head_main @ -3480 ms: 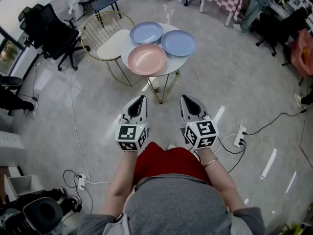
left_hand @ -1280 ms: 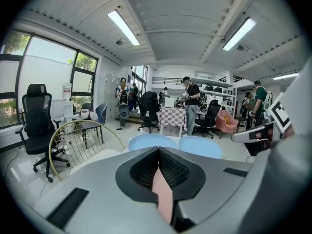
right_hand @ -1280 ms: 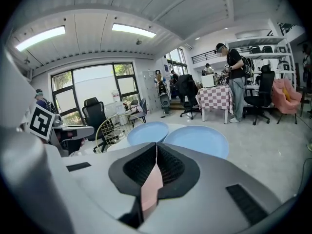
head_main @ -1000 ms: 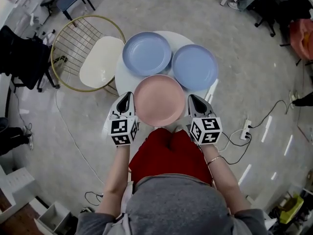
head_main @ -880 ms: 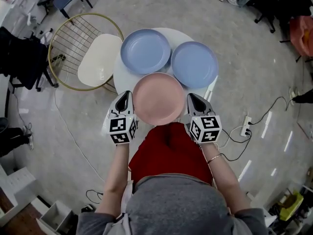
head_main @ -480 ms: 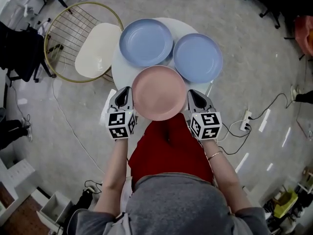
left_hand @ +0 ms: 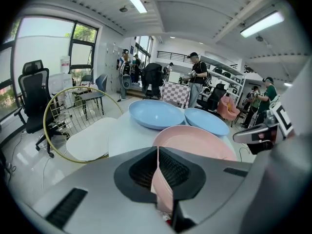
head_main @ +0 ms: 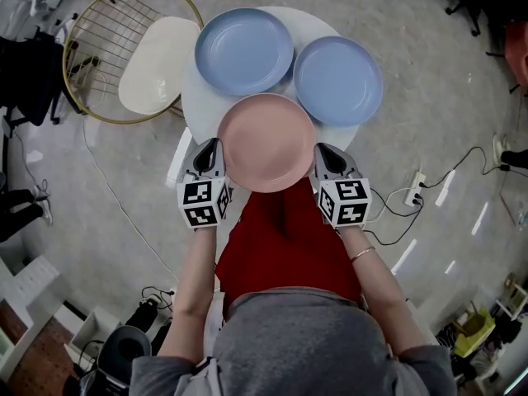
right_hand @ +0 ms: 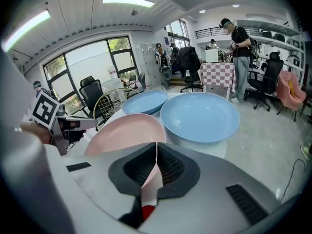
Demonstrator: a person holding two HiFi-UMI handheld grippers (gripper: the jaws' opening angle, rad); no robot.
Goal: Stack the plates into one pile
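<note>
Pink plate flanked by left tongs, right tongs; both closed, empty, tilted downward.

A: Any room on the table?
B: Crowded: pink plate at near edge, left blue plate and right blue plate behind it, rims close or touching. Bare strip only along left rim.
A: Around it?
B: Open floor on right. On far left, wire chair just beside table.
</note>
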